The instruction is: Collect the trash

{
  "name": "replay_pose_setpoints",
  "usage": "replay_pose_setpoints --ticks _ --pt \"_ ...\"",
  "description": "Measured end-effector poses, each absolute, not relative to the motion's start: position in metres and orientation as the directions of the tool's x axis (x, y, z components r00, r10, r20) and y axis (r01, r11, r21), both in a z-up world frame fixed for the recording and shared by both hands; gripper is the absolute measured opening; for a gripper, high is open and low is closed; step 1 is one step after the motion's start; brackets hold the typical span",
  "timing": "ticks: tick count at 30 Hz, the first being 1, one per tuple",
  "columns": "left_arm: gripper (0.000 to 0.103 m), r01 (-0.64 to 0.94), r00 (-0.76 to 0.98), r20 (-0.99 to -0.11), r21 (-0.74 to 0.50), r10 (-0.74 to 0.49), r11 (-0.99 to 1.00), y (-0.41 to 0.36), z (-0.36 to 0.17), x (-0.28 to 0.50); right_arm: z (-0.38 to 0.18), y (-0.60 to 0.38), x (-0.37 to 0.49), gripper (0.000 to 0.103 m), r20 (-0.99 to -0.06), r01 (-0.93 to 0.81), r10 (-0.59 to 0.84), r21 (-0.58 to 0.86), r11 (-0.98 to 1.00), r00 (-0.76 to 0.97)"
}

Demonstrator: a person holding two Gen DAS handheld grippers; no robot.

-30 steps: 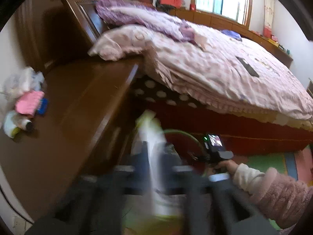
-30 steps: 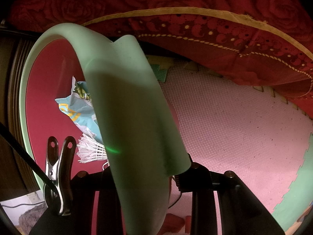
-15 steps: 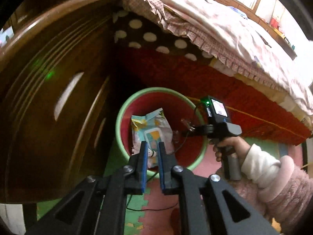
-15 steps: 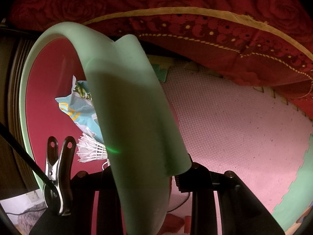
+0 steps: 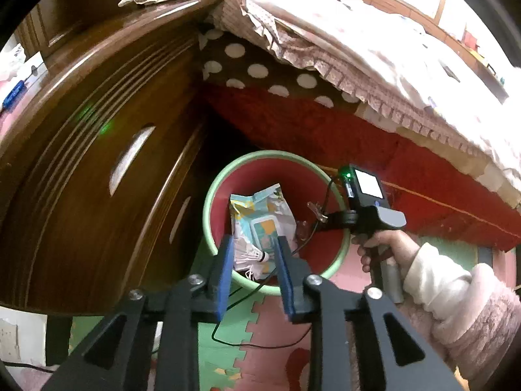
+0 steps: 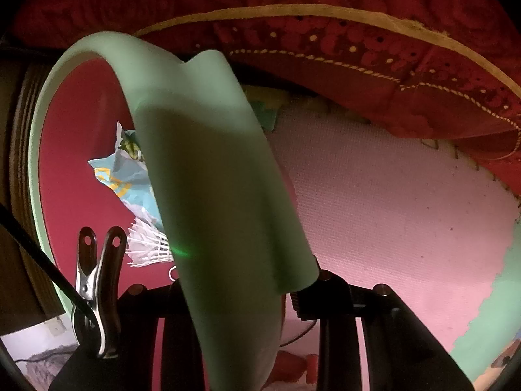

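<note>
A round bin with a green rim (image 5: 206, 210) and a red inside stands on the floor between a nightstand and a bed. In it lie a pale blue snack wrapper (image 5: 260, 210) and a white shuttlecock (image 5: 250, 254). My left gripper (image 5: 254, 239) hovers over the bin's near side; its jaws are opening, with nothing pressed between the blue pads. My right gripper (image 5: 340, 220) is held at the bin's right side by a hand. In the right wrist view that gripper (image 6: 250, 296) is shut on the green rim (image 6: 195, 163), which hides its left finger. The wrapper (image 6: 120, 176) and shuttlecock (image 6: 146, 244) show below.
A dark wooden nightstand (image 5: 97, 163) rises left of the bin, close to its rim. The bed with a red skirt (image 5: 374, 137) runs behind and to the right. Pink and green foam mats (image 5: 267, 342) cover the floor, crossed by a black cable (image 5: 260, 347). A metal clip (image 6: 94, 280) hangs on the right gripper.
The left wrist view has swung down from the bed and nightstand top to the bin. The left jaws have parted from nearly shut. The right gripper has kept its hold.
</note>
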State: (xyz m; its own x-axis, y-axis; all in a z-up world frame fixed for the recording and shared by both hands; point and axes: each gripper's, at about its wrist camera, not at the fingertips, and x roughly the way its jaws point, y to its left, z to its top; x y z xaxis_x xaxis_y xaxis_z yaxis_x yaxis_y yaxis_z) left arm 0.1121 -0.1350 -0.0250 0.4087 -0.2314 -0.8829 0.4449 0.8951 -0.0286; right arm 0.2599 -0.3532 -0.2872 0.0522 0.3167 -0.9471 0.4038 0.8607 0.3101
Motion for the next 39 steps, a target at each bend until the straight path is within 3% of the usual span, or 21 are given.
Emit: replay_pose_setpoints --ticks 13,16,22,27,39 --pt "0.041 0.37 0.45 -0.874 -0.004 -0.183 0.929 -0.124 -0.022 0.121 -0.296 -0.35 0.257 0.03 -0.955 0.472 0.293 0.278 0.836 0.043" --pt "0.05 0.358 0.467 -0.871 0.028 -0.153 0.933 -0.122 -0.024 0.12 -0.293 -0.355 0.259 0.03 -0.956 0.474 0.287 0.282 0.834 0.064" --pt "0.051 0.275 0.43 -0.891 -0.025 -0.146 0.961 -0.104 -0.031 0.124 -0.296 -0.361 0.26 0.03 -0.946 0.53 0.307 0.314 0.788 0.103" --pt "0.051 0.262 0.433 -0.896 0.021 -0.098 0.965 -0.099 -0.034 0.126 -0.297 -0.359 0.263 0.029 -0.952 0.529 0.29 0.297 0.795 0.1" --pt "0.051 0.253 0.464 -0.879 0.014 -0.109 0.967 -0.107 -0.007 0.126 -0.298 -0.357 0.266 0.028 -0.966 0.509 0.24 0.257 0.822 0.1"
